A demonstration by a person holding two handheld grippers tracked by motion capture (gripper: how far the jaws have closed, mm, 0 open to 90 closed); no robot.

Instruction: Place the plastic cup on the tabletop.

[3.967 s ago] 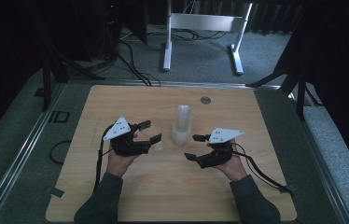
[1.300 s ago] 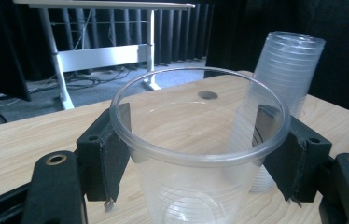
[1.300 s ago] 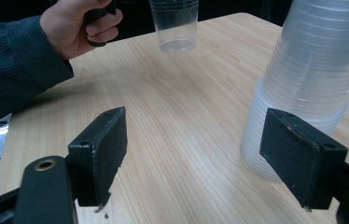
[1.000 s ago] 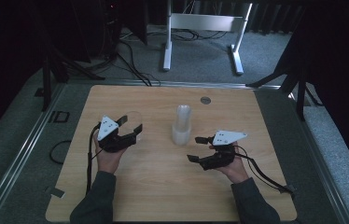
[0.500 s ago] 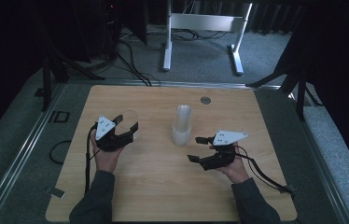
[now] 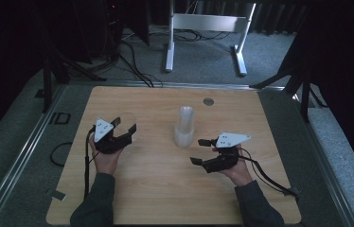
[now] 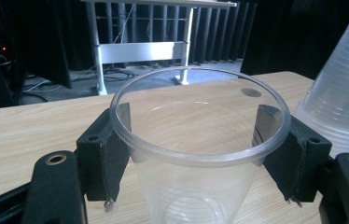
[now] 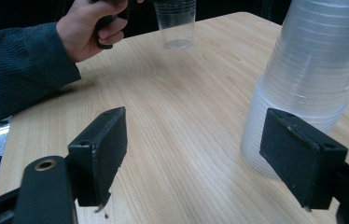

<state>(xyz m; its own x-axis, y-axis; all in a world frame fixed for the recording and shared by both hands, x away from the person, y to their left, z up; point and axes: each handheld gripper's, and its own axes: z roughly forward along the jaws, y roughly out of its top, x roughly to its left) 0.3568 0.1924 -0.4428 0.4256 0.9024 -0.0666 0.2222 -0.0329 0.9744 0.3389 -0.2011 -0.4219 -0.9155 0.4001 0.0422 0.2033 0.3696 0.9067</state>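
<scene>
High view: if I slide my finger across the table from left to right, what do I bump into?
Left hand-held gripper pinching a single clear cup → the upside-down stack of clear cups → right hand-held gripper, jaws open with nothing between them.

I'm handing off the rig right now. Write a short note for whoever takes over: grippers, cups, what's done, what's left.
Left gripper: shut on a single clear plastic cup, upright, over the left side of the light wooden table.
Right gripper: open, holding nothing, beside the upside-down stack of clear plastic cups at mid-table.
Done: one cup is off the stack.
Left: probably release this cup, then take the next one from the stack.
</scene>
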